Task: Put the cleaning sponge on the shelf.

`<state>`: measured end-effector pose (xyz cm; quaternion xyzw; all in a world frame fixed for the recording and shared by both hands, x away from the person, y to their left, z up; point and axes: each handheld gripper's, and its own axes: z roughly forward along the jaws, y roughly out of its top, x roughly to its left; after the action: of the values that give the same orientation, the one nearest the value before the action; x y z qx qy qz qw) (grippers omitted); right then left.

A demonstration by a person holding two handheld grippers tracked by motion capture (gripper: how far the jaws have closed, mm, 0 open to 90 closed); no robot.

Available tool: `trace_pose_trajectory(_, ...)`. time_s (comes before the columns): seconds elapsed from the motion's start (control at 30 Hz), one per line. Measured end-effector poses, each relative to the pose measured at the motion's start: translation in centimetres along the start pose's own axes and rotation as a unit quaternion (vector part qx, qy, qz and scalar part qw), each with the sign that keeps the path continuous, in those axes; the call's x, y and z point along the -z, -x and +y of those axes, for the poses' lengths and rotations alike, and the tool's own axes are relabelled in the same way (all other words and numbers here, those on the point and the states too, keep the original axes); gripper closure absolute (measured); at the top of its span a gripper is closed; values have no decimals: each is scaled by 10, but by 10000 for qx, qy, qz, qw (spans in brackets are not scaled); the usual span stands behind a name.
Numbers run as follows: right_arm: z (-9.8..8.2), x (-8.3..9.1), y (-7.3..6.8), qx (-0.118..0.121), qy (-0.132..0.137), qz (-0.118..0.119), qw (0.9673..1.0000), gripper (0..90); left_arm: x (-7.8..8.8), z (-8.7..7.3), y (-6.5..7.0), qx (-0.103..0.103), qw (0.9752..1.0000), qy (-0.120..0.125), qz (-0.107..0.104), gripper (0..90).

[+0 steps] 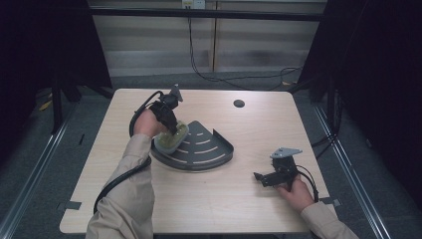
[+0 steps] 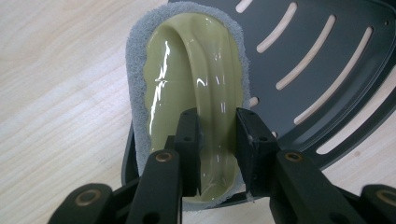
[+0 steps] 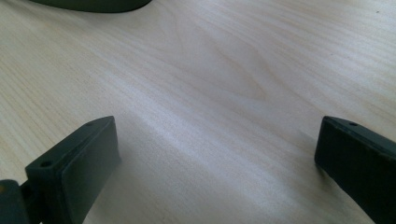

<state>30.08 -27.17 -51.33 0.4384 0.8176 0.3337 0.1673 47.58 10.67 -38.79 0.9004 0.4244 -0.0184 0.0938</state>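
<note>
My left tongs (image 2: 218, 140) are closed on the raised ridge of an olive-green scrubber (image 2: 187, 88), whose grey scouring pad (image 2: 135, 60) shows as a fringe around the glossy plastic body. The scrubber sits at the left edge of the dark grey slotted corner tray (image 1: 209, 144), partly over its rim, with the pale wooden surface (image 1: 224, 199) beneath. In the high view my left hand (image 1: 146, 123) holds these tongs (image 1: 174, 130) pointing down onto the scrubber (image 1: 171, 138). My right tongs (image 3: 215, 154) are wide open with nothing between the jaws, resting low over bare surface, well apart from the tray, at the near right (image 1: 260, 178).
</note>
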Motion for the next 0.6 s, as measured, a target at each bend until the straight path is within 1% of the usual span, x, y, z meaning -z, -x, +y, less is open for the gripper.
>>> trace_pose_trajectory(0.1, 0, 0, 0, -7, -4, -1, 10000, 0, -3, -1, -1, 4, 10000, 6, -56, 717)
trace_pose_trajectory(0.17, 0, 0, 0, 4, 3, 1, 10000, 0, -4, -2, 0, 34, 10000, 9, -61, 717)
trace_pose_trajectory(0.2, 0, 0, 0, 3, 2, 1, 10000, 0, -4, -2, -1, 1, 10000, 10, -60, 717)
trace_pose_trajectory(0.43, 0, 0, 0, 0, -1, 0, 10000, 0, -8, -3, -1, 16, 10000, 1, -70, 717)
trace_pose_trajectory(0.53, 0, 0, 0, -9, -8, -2, 10000, 0, -10, -3, -1, -40, 10000, 4, -84, 718)
trace_pose_trajectory(0.57, 0, 0, 0, -3, -2, 0, 10000, 0, -11, -3, 0, -11, 10000, -5, -94, 718)
trace_pose_trajectory(0.6, 0, 0, 0, -11, -8, -3, 10000, 0, -12, -3, 0, -54, 9999, -13, -88, 718)
